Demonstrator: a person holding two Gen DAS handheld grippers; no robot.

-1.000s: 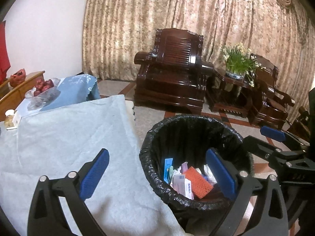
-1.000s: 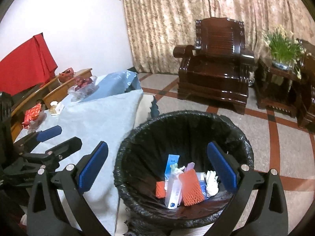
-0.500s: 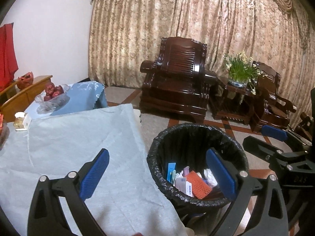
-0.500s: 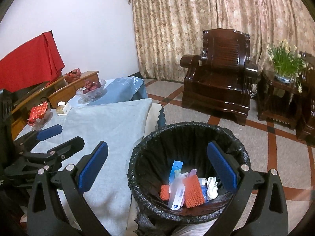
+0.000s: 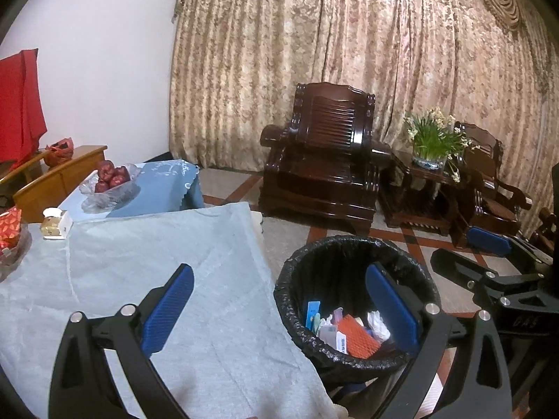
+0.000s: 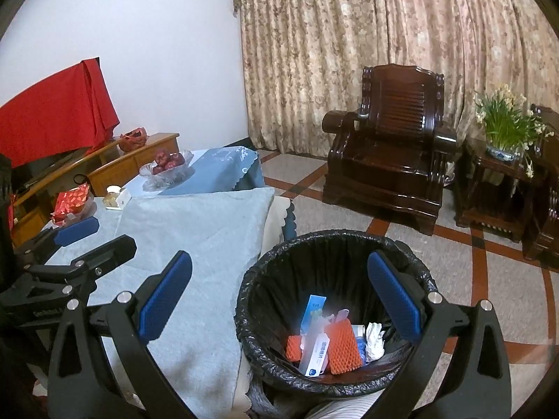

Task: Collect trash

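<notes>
A bin with a black bag stands on the floor beside the table. It holds trash: an orange foam net, a white and blue tube box, a blue carton and white crumpled paper. My left gripper is open and empty, above the table edge and the bin. My right gripper is open and empty above the bin. Each gripper shows in the other's view, the right one and the left one.
The table carries a pale grey-blue cloth. At its far end are a glass bowl of red fruit, a small white box and a red packet. A dark wooden armchair, a side table with flowers and curtains stand behind.
Both grippers have risen and drawn back from the bin, which now looks smaller and lower in both views. Jaws stay open and empty.
</notes>
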